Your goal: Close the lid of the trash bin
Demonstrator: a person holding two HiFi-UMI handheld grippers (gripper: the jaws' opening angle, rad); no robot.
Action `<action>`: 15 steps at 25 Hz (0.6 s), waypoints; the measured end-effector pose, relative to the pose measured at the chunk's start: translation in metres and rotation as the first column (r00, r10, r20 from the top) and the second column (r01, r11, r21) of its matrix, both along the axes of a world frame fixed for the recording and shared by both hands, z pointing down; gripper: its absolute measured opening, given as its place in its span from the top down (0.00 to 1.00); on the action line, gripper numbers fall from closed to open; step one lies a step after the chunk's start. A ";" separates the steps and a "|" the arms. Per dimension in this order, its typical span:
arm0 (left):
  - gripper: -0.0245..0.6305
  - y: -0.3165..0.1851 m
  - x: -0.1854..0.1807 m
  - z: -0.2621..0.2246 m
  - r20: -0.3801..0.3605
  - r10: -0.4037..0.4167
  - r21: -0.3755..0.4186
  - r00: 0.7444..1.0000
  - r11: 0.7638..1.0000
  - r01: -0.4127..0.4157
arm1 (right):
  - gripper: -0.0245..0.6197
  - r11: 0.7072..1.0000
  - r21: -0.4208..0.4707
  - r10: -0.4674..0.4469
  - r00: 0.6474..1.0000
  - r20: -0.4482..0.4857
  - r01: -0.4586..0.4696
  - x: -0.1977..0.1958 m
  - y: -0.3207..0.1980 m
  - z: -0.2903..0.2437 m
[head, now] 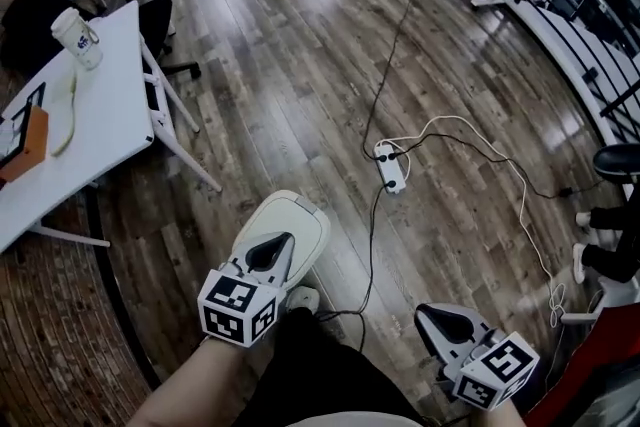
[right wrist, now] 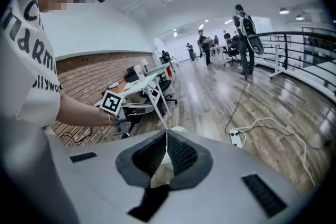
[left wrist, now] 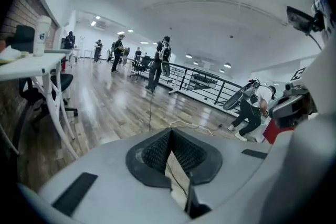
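Observation:
The trash bin (head: 292, 221) stands on the wood floor just in front of me. Its cream, rounded lid lies flat on top, seen from above in the head view. My left gripper (head: 267, 254) hangs over the lid's near end, jaws shut with nothing between them; whether it touches the lid I cannot tell. My right gripper (head: 444, 323) hangs lower right, away from the bin, also shut and empty. In the left gripper view the left gripper (left wrist: 171, 132) points out over the floor. In the right gripper view the right gripper (right wrist: 167, 132) points at a sliver of the bin (right wrist: 179, 129).
A white table (head: 100, 115) with a paper cup (head: 78, 37) stands at the left, its slanted legs reaching toward the bin. A power strip (head: 390, 166) and trailing cables lie on the floor ahead. A seated person's shoes (head: 583, 261) are at the right.

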State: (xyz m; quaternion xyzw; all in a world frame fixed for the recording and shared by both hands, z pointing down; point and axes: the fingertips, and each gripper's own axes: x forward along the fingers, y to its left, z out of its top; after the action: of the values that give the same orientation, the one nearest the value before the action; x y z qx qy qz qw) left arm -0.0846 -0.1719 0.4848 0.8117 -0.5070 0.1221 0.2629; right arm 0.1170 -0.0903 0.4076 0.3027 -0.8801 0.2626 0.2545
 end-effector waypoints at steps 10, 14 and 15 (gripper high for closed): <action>0.95 0.143 0.029 -0.171 -0.125 -0.052 0.191 0.991 0.979 0.076 | 0.95 0.947 0.282 -0.185 0.978 0.097 0.151 0.005 0.024 -0.098; 0.95 0.190 0.021 -0.213 -0.096 -0.083 0.270 0.992 0.957 0.106 | 0.95 0.932 0.293 -0.271 0.947 0.171 0.213 0.005 0.036 -0.117; 0.95 0.200 0.020 -0.220 -0.088 -0.092 0.287 0.992 0.951 0.113 | 0.95 0.932 0.296 -0.272 0.943 0.191 0.209 0.005 0.037 -0.121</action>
State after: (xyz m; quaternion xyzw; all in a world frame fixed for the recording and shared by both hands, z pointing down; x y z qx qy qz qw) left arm -0.0647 0.0277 0.2651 0.8181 -0.5510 0.0023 0.1649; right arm 0.1219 -0.0531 0.2861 0.1917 -0.9617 0.1390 0.1381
